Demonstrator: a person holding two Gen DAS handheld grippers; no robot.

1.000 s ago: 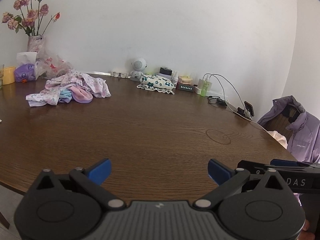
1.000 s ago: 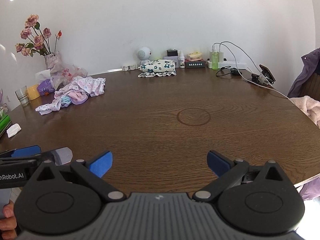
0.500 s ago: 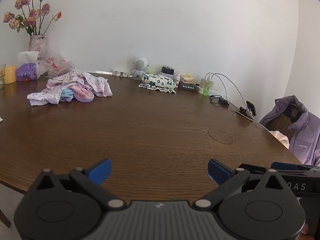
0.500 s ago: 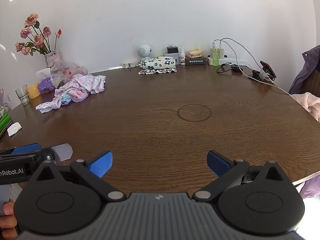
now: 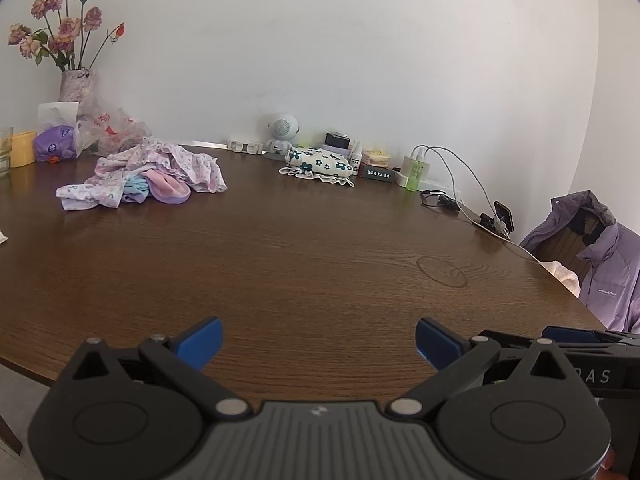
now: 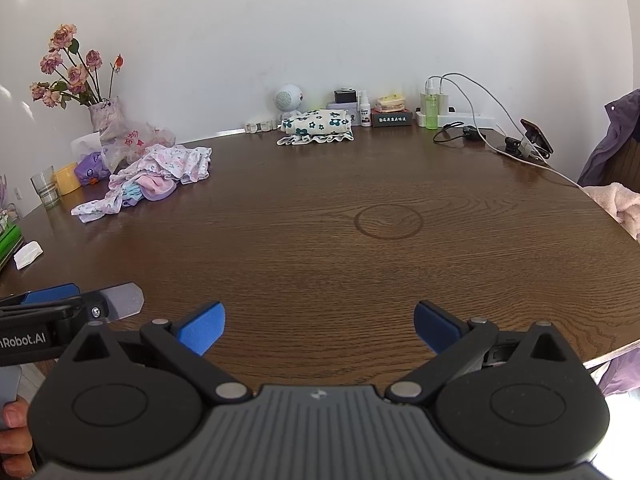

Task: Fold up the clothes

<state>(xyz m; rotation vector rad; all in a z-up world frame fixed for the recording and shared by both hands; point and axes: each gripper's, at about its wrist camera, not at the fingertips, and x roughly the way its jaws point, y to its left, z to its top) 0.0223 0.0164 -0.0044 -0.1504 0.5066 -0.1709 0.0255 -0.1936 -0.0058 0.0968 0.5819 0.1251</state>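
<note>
A heap of pink, floral and blue clothes (image 5: 148, 176) lies unfolded at the far left of the round wooden table (image 5: 304, 264); it also shows in the right wrist view (image 6: 152, 182). A folded white cloth with dark flowers (image 5: 320, 164) sits at the back by the wall, seen too in the right wrist view (image 6: 318, 124). My left gripper (image 5: 318, 340) is open and empty over the table's near edge. My right gripper (image 6: 318, 326) is open and empty, also at the near edge, with the left gripper beside it.
A flower vase (image 5: 76, 84), plastic bag, yellow cup and glass stand at the back left. A small white robot toy (image 5: 282, 130), bottles, a power strip and cables (image 5: 452, 176) line the back right. A purple jacket (image 5: 600, 256) hangs on a chair at right.
Both grippers have crept slightly forward over the table edge; their jaws stay open. The clothes have not moved.
</note>
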